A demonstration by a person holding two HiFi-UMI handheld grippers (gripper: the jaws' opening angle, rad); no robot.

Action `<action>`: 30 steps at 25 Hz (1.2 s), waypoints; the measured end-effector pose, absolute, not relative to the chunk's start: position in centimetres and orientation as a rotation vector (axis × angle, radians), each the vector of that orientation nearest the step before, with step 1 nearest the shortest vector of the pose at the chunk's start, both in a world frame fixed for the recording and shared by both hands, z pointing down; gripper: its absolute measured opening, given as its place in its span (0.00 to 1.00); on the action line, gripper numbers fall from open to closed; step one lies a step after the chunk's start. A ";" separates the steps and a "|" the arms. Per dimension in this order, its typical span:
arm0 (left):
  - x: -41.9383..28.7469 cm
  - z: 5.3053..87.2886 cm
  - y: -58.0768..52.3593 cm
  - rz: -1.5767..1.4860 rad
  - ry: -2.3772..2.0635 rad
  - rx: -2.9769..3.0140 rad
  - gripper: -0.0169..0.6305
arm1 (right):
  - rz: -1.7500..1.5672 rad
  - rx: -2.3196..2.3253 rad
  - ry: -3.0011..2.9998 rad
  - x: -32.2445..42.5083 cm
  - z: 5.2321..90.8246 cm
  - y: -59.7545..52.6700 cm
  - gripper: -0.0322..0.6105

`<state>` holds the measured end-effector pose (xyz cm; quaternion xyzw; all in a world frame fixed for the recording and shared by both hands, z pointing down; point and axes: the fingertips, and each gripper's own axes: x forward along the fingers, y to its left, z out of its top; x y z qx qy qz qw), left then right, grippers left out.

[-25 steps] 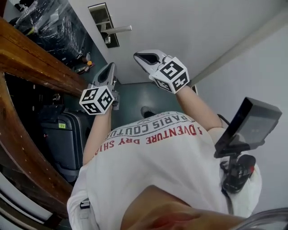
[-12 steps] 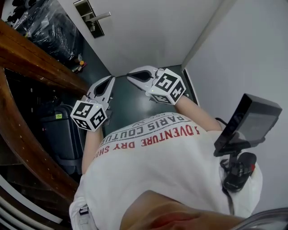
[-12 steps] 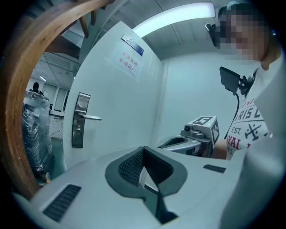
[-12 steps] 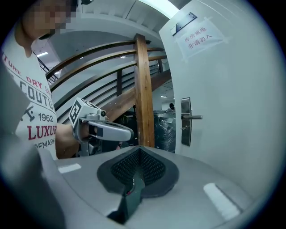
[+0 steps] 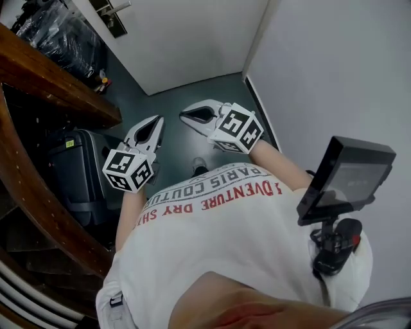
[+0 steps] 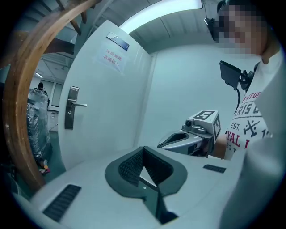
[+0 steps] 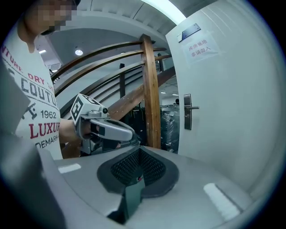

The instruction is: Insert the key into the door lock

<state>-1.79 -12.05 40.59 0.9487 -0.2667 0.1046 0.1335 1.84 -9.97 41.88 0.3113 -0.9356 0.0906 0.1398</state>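
The door lock (image 5: 109, 13), a dark plate with a silver lever handle, sits on the white door at the head view's far top left, well away from both grippers. It also shows in the left gripper view as the lock (image 6: 70, 107) and in the right gripper view as the lock (image 7: 187, 112). My left gripper (image 5: 153, 125) and right gripper (image 5: 186, 115) hang side by side over the dark floor, both pointing toward the door. The left gripper (image 6: 142, 167) looks shut, with a pale sliver between its pads. The right gripper (image 7: 139, 167) is shut. I see no key.
A curved wooden banister (image 5: 38, 71) runs down the left. Below it stand a dark suitcase (image 5: 80, 173) and plastic-wrapped luggage (image 5: 58, 38). A grey wall (image 5: 334, 71) closes the right side. A small screen on a mount (image 5: 347, 180) sits by the person's right shoulder.
The door and its lock have slid up and to the left in the head view and look smaller. Both grippers have come back from the door and now sit over the floor.
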 end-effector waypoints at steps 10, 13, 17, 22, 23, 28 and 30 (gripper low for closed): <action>4.6 42.0 14.2 0.350 -0.638 2.794 0.03 | 0.357 1.027 -2.667 8.2 44.5 17.2 0.05; 5.4 40.8 19.3 0.328 -0.631 2.799 0.03 | 0.326 1.029 -2.682 8.5 43.1 22.0 0.05; 5.6 39.4 23.3 0.335 -0.643 2.831 0.03 | 0.279 1.043 -2.704 8.9 41.2 25.1 0.05; 5.9 39.1 25.8 0.320 -0.675 2.845 0.03 | 0.238 1.021 -2.741 8.9 40.6 27.3 0.05; 5.9 39.2 26.0 0.318 -0.685 2.846 0.03 | 0.231 1.015 -2.744 8.9 40.7 27.4 0.05; 5.6 39.3 26.5 0.301 -0.733 2.845 0.03 | 0.211 0.978 -2.762 8.5 41.2 28.0 0.05; 5.3 39.2 26.7 0.293 -0.740 2.840 0.03 | 0.205 0.962 -2.762 8.1 41.2 28.1 0.05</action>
